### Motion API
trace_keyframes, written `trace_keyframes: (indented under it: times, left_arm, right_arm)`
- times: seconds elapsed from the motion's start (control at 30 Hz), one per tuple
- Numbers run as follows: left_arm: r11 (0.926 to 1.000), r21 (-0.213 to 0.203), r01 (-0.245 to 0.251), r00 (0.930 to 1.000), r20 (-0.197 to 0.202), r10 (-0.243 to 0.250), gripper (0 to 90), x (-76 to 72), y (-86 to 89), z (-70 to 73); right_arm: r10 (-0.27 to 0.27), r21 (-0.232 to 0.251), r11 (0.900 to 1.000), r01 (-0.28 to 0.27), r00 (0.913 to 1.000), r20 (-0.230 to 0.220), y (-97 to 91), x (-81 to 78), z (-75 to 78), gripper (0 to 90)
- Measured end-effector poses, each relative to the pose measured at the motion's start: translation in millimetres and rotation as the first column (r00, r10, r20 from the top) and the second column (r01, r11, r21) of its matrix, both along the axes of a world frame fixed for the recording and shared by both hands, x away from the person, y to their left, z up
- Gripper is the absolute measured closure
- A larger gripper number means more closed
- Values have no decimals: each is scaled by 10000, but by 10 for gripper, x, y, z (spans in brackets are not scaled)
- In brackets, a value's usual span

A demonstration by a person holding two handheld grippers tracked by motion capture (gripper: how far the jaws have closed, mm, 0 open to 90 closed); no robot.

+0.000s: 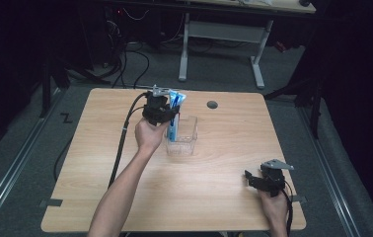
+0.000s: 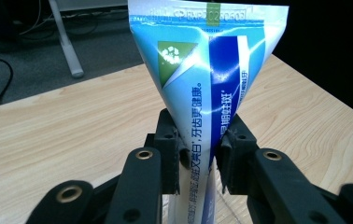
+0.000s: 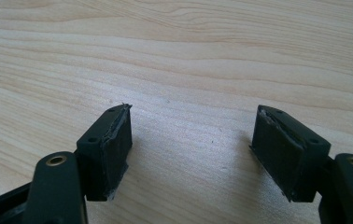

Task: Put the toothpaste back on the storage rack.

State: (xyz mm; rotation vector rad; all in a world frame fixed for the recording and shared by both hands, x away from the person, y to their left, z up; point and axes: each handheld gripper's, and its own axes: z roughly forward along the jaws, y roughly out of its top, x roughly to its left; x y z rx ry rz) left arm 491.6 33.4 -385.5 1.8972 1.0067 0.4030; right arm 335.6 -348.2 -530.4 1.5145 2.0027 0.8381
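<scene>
Clamped between two black jaws at its narrow waist: blue-and-white toothpaste tube, standing upright, flat crimped end uppermost and flaring wide above the pads, lower part dropping out of sight below them. Gripping it from both sides, left gripper, jaws drawn in tight against the tube. Seen from the high view, holding the tube up over the clear plastic container near the middle of the wooden table, lower end reaching down inside the container's walls; touching the bottom or not, cannot tell. Wrapping around the left gripper, left hand. Resting well apart at the near right corner, right gripper in the right hand. Standing wide apart in the right gripper view, jaws of that gripper, holding nothing, bare wood grain between them.
</scene>
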Motion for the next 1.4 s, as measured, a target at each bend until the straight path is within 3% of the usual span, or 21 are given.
trace_keyframes:
  times: [0.83,1.4]
  left_arm:
    - [9998,1,-215,9971,-734,215,723,-3,32,-282]
    - [9974,491,-521,9975,-448,543,704,13,76,-295]
  right_arm:
    - [2,-3,10000,-2,10000,-1,0,0,0,284]
    - [2,2,10000,-2,10000,0,0,0,0,284]
